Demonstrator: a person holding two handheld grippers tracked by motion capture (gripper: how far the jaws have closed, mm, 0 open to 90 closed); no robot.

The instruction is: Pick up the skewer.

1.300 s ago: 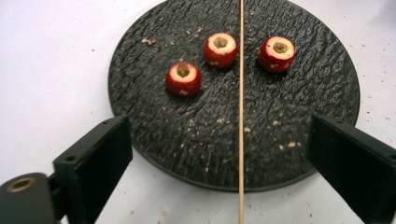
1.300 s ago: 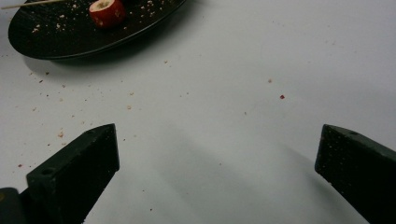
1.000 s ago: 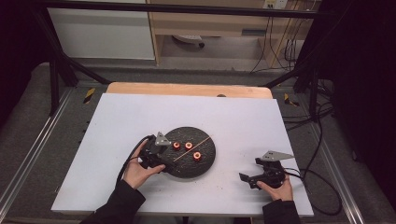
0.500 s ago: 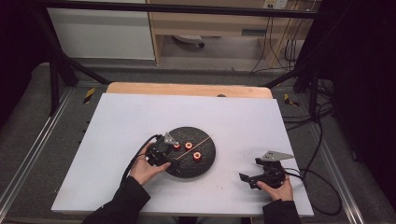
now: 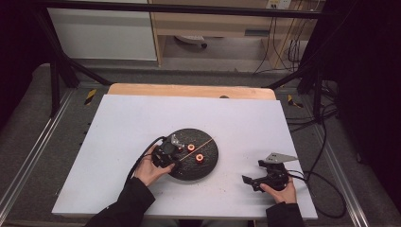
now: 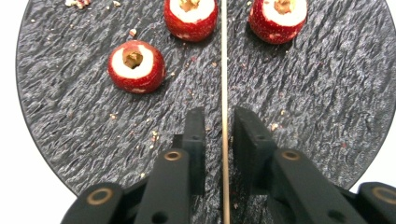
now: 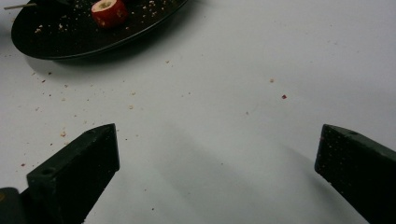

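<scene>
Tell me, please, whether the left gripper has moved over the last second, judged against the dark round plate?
Yes. The left gripper has moved toward the plate's centre, its jaws now either side of the thin wooden skewer.

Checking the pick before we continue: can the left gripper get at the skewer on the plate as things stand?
Probably yes. In the left gripper view the left gripper already straddles the thin wooden skewer, its jaws a little apart on either side. The three fruit pieces on the dark plate lie farther along, off the jaws' path.

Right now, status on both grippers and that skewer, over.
Left gripper over dark plate, jaws nearly closed around skewer, grip unconfirmed. Right gripper open, idle above white table. Three cored red fruits ahead, none blocking.
</scene>
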